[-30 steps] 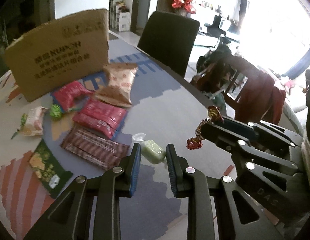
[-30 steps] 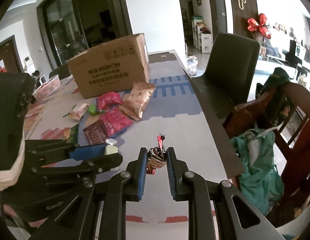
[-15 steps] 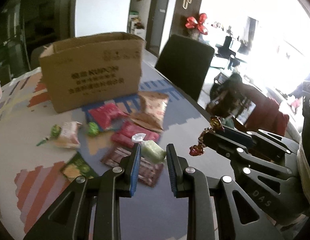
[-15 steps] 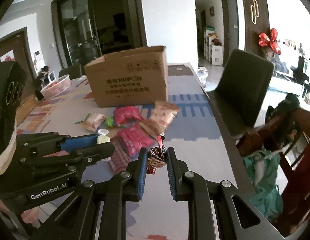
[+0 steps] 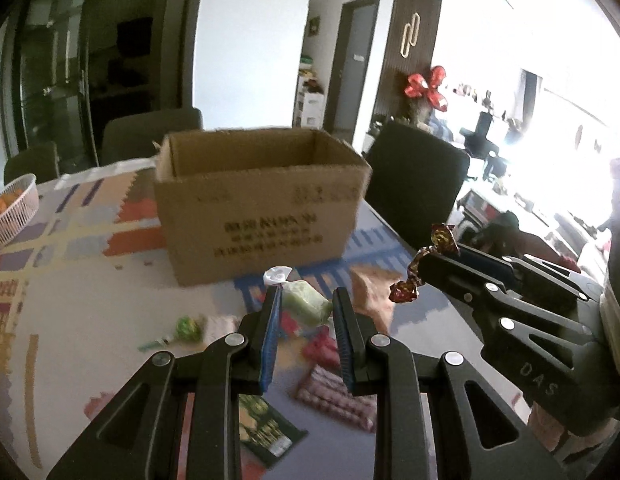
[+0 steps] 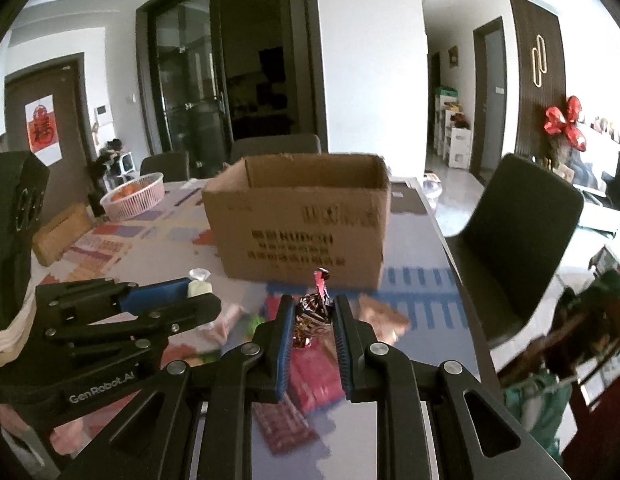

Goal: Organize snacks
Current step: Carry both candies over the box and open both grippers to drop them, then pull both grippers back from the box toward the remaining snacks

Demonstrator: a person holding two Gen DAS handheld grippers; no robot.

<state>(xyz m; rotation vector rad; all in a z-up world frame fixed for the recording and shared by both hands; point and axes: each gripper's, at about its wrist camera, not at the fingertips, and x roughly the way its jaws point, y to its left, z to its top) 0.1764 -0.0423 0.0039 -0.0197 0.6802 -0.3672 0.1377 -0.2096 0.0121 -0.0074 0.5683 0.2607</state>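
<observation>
Right now both grippers are carrying sweets toward the open cardboard box (image 5: 261, 204), which is standing at twelve o'clock ahead of them on the patterned table (image 5: 69, 280). The left gripper (image 5: 305, 312) is squeezing a pale green wrapped candy (image 5: 305, 306) between its blue-padded fingers (image 5: 269, 332), the white twisted end of the wrapper poking up past the tips. The right gripper (image 6: 312, 320) is pinching a red-and-gold foil candy (image 6: 312, 314), its twisted tail sticking up toward the box front; in the left wrist view that same gripper is sitting at three o'clock with the foil twists showing at its tips.

Judging by the table, the sorting is far from finished. Below and between the grippers, toward six o'clock, several packets are lying loose: a green lollipop (image 5: 187, 328), a tan snack bag (image 5: 374, 296), red packets (image 6: 310, 376), a dark striped packet (image 5: 334, 400) and a green packet (image 5: 265, 428). Whether anything is already lying inside the box cannot be told, since only the inner walls near the rim are showing. A pink basket (image 6: 133, 196) of orange fruit is sitting at ten o'clock, well apart from the snacks. What seems left is dropping these two candies in, then collecting the rest.
</observation>
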